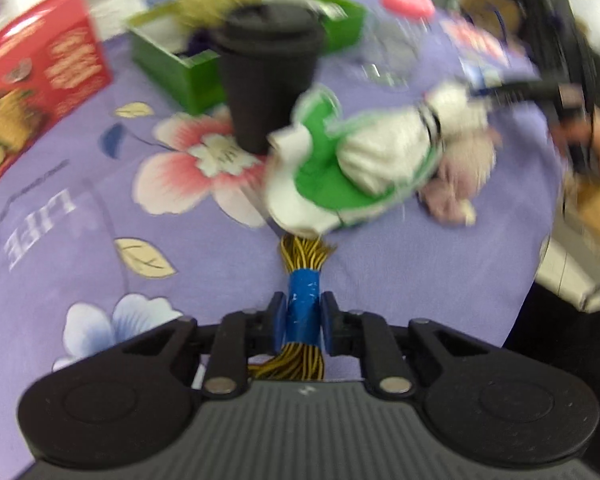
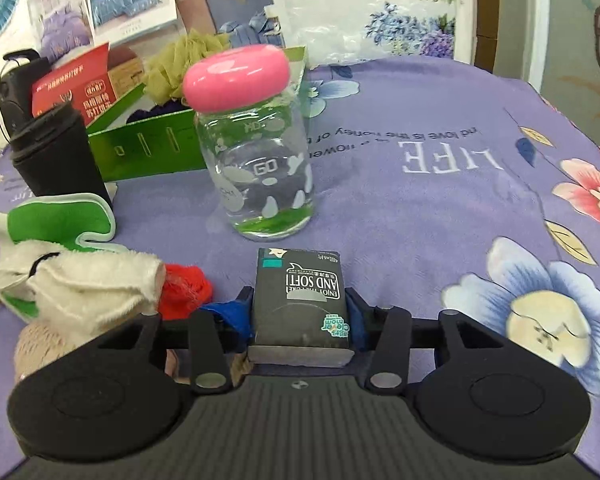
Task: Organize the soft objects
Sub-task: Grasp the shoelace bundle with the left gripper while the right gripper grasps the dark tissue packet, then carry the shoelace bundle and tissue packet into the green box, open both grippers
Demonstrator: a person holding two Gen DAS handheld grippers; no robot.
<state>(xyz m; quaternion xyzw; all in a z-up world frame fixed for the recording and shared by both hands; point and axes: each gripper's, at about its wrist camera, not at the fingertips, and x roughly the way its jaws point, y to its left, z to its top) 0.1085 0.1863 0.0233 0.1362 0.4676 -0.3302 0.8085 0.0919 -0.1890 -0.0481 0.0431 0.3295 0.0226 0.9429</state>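
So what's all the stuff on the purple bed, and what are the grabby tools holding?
Cup: one, black with lid, left of the jar.
Jar: one, clear with pink lid, upright mid-sheet.
Green box: one, open, behind cup and jar.
Pouf: one, olive mesh, in the green box.
Red box: one, left of the green box.
Mitt: one, green with white trim, before the cup.
White cloth: one, fluffy, on the mitt.
Red fluff: one, beside the white cloth.
Sheet: one, purple, floral, under everything.
Tissue pack: one, dark, in the right tool.
Tassel: one, yellow with blue band, in the left tool.
Left tool: shut.
Right tool: shut.
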